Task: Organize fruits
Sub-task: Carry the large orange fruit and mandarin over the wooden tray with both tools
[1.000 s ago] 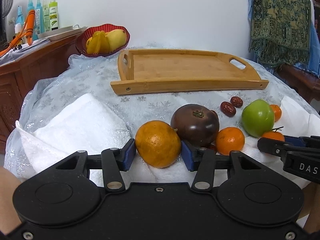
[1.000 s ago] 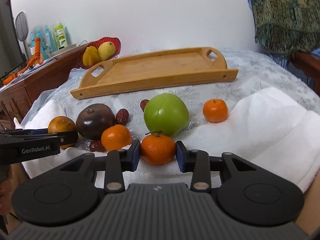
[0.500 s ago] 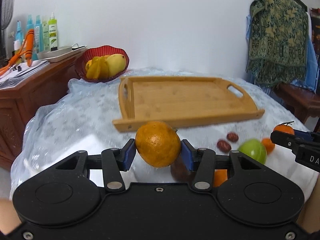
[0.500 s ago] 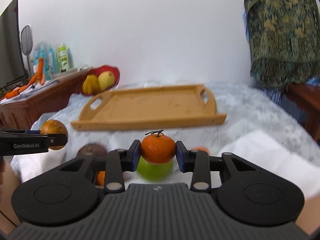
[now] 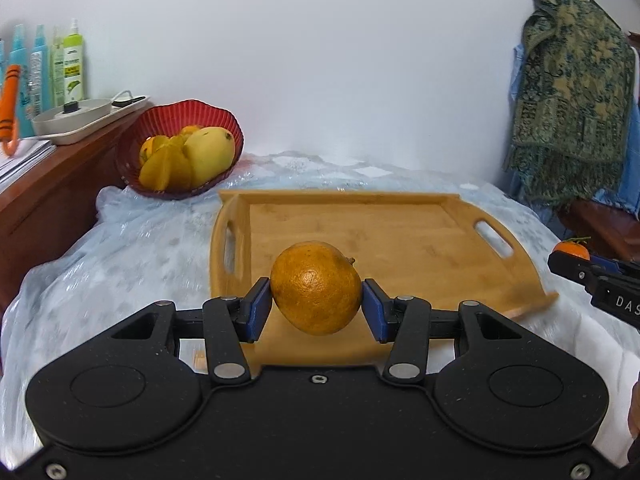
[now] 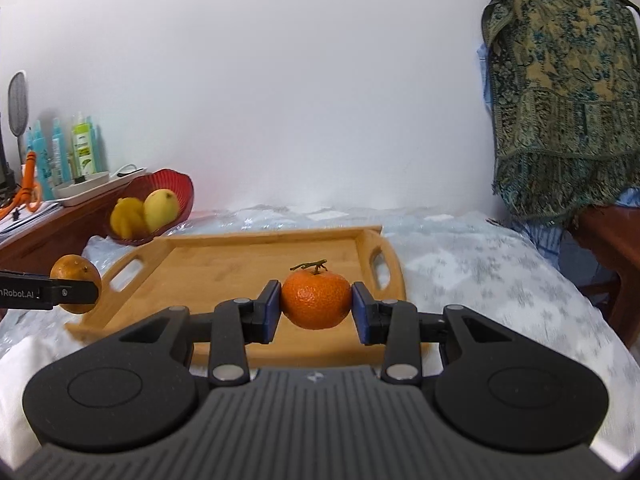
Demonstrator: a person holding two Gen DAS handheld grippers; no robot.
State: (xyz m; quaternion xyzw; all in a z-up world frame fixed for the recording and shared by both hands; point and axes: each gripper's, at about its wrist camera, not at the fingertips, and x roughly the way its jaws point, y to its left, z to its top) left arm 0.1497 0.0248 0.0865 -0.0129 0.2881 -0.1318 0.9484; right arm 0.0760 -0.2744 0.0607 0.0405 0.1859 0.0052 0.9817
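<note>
My left gripper [image 5: 317,311] is shut on a large dull orange [image 5: 316,287] and holds it in the air over the near left part of the bamboo tray [image 5: 384,232]. My right gripper [image 6: 315,308] is shut on a small stemmed tangerine [image 6: 316,300] and holds it over the near right part of the same tray [image 6: 224,264]. The orange also shows at the left of the right wrist view [image 6: 76,276], and the tangerine at the right edge of the left wrist view [image 5: 572,249]. The tray holds no fruit. The other fruits on the table are out of view.
A red bowl [image 5: 180,120] with yellow fruit stands behind the tray's left end. A wooden sideboard [image 5: 48,200] with bottles and a white dish is at the left. A patterned cloth [image 6: 560,92] hangs at the right above a dark wooden stand.
Both grippers have lifted their fruit off the white towel and carried it forward over the tray. The fruits left on the table have dropped out of view.
</note>
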